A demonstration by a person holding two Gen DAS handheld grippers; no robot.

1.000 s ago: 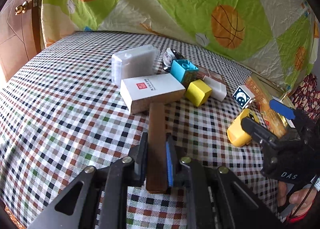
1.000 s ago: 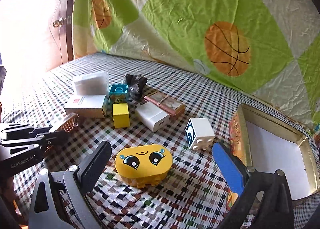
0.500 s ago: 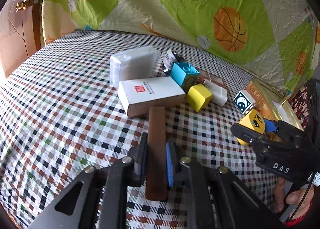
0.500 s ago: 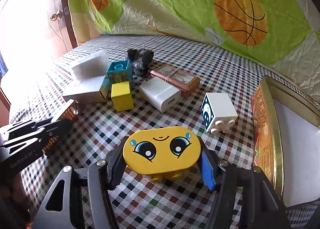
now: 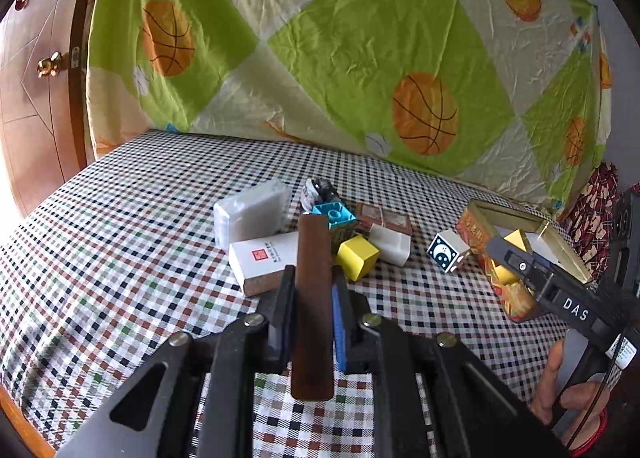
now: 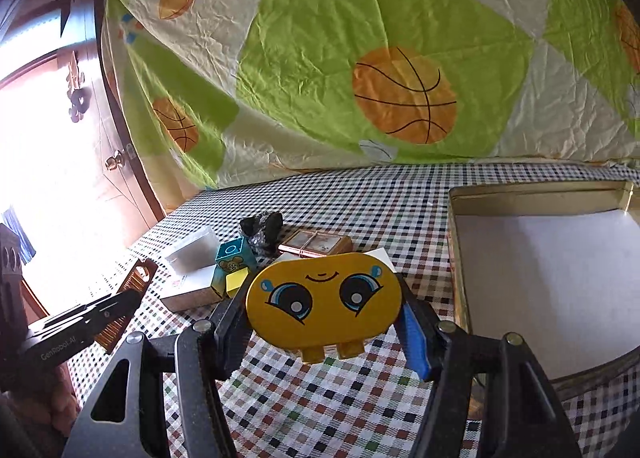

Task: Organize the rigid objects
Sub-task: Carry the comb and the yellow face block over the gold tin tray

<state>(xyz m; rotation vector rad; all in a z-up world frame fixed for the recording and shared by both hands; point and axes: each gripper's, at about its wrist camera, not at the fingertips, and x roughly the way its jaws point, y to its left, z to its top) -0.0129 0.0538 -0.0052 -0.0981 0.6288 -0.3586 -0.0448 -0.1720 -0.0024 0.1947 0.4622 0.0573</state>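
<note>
My left gripper [image 5: 313, 298] is shut on a brown wooden comb [image 5: 314, 278] and holds it off the checked tablecloth [image 5: 120, 258]. In the right wrist view that comb [image 6: 134, 284] shows at the left. My right gripper [image 6: 325, 312] is shut on a yellow block with a cartoon face [image 6: 324, 300], lifted beside the open gold tin [image 6: 536, 200]. From the left wrist view, the right gripper [image 5: 510, 258] hangs at the gold tin's [image 5: 472, 224] near wall, with the yellow block [image 5: 502, 274] partly hidden by a finger.
A cluster lies mid-table: a translucent white box [image 5: 250, 214], a white carton [image 5: 266, 258], a teal block [image 5: 334, 214], a yellow cube [image 5: 357, 257], a white charger [image 5: 390, 244], a string-tied brown box [image 5: 384, 216] and a moon-face block [image 5: 446, 252]. A quilt [image 5: 360, 58] hangs behind.
The right gripper closed on the yellow face block, lifted it and carried it toward the tin. The left gripper raised the comb off the cloth.
</note>
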